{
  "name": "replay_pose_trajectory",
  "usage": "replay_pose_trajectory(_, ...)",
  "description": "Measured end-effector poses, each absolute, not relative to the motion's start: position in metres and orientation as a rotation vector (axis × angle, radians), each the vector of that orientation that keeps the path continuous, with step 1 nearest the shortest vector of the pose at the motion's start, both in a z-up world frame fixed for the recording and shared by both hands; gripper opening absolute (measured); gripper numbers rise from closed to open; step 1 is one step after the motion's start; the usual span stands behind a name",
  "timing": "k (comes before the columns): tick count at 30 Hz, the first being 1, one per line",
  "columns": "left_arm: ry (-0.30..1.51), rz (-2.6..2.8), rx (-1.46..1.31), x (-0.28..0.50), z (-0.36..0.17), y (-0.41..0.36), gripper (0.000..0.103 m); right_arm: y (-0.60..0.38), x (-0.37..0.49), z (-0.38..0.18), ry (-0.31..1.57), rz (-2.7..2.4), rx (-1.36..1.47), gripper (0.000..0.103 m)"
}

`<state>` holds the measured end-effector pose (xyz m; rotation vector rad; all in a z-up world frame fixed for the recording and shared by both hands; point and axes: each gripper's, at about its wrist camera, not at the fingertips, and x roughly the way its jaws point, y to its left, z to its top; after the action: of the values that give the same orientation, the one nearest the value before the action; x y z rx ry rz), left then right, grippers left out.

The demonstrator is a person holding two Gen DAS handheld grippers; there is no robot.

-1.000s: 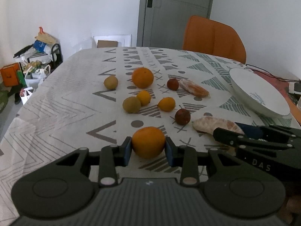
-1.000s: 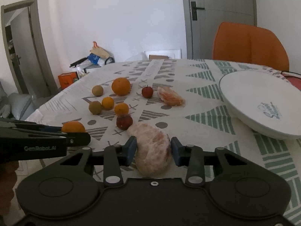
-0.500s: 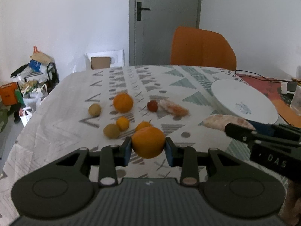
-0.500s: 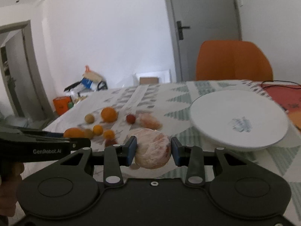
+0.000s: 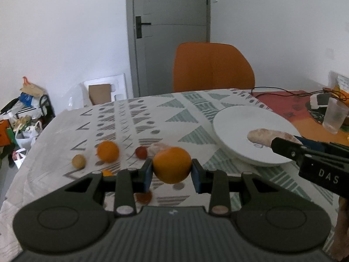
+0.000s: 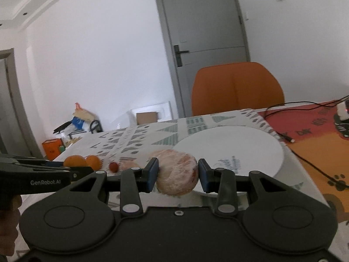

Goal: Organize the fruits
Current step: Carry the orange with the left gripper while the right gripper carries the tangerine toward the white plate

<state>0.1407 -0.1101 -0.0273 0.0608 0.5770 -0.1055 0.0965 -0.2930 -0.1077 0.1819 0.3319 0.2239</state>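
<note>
My left gripper (image 5: 171, 174) is shut on an orange (image 5: 171, 165), held above the patterned tablecloth. My right gripper (image 6: 177, 175) is shut on a peeled citrus piece (image 6: 177, 174), lifted at the near edge of the white plate (image 6: 240, 150). In the left wrist view that same piece (image 5: 265, 136) hangs over the white plate (image 5: 235, 124). Loose fruit lies on the cloth to the left: a second orange (image 5: 108, 151), a small brown fruit (image 5: 79, 161), a small red fruit (image 5: 141, 152) and another peeled piece (image 5: 157, 148).
An orange chair (image 5: 212, 65) stands behind the table, a grey door (image 5: 170, 37) beyond it. A clear plastic cup (image 5: 334, 118) and black cables (image 6: 305, 161) sit on the orange mat at right. Bags and boxes (image 5: 24, 109) crowd the floor at left.
Both grippers have risen from the cloth and swung right toward the plate, each keeping its fruit. The loose fruit has slid left and lower in both views.
</note>
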Motion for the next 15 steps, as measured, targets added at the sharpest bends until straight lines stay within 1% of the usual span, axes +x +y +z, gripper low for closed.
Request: replay_pose_trajectory(15,0.58,-0.176,0.101,0.179,-0.036,-0.149,0.035,-0.326,0.114,-0.117,0.331,0.122,0.237,0.037)
